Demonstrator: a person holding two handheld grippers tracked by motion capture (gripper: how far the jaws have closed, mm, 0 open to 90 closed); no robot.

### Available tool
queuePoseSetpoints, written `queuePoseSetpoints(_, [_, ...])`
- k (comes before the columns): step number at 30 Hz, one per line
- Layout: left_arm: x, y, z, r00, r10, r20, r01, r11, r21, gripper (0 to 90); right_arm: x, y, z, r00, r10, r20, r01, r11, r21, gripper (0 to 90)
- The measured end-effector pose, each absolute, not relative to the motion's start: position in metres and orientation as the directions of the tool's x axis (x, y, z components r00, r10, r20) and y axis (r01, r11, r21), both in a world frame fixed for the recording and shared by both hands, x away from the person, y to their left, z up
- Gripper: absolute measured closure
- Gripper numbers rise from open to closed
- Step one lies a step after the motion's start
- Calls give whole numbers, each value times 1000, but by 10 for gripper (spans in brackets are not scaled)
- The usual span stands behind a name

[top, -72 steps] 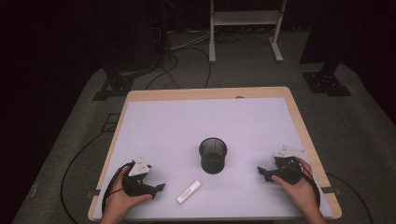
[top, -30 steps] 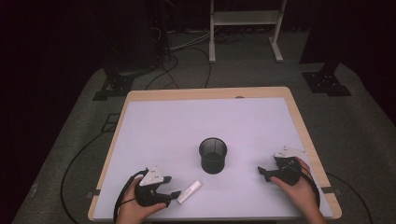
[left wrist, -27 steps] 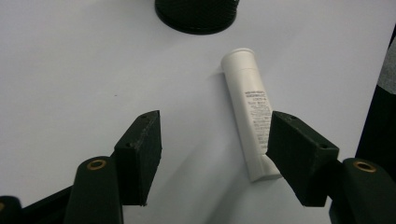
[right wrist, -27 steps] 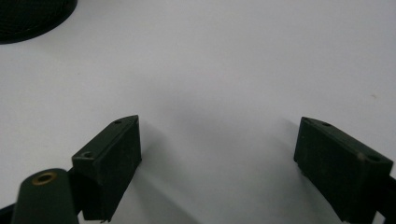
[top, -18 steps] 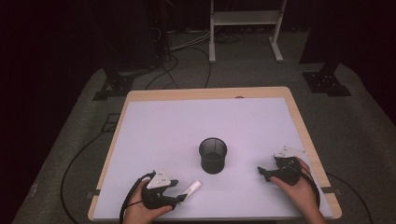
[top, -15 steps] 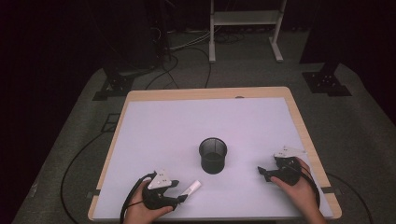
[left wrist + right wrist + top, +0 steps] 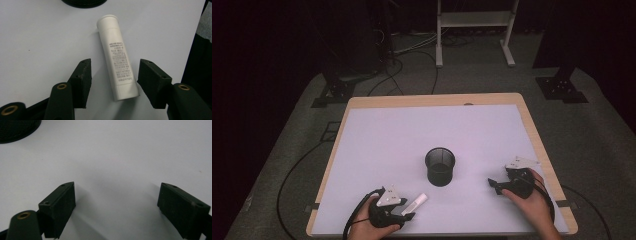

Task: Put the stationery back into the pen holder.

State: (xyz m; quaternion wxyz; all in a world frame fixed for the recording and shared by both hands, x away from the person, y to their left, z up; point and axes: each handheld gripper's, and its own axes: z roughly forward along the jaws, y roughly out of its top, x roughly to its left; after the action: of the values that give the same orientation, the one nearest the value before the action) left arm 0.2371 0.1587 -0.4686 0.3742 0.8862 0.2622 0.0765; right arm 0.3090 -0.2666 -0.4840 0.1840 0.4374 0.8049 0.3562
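My left gripper [image 7: 113, 75] stands with jaws spread on either side of the small white plastic tube with printed text [image 7: 118, 57], which lies flat on the white table [image 7: 387, 145] near the black mesh cup [image 7: 440, 166]. My right gripper [image 7: 116, 202] rests on the table, jaws wide apart, holding nothing.

We find small dark print in several lines along the side of the white tube [image 7: 117, 58], but it is too blurred for us to read any word or number.
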Motion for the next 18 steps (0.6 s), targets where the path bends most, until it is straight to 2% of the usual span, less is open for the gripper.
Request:
queuePoseSetpoints(8, [235,159,-469,850,526,-7,381,-605,699,553,309,-267,-484,-550,835,15,573,364,734,138])
queuePoseSetpoints(18, [237,162,-470,845,534,-5,381,-596,707,654,309,-267,-484,-550,835,16,573,363,734,137])
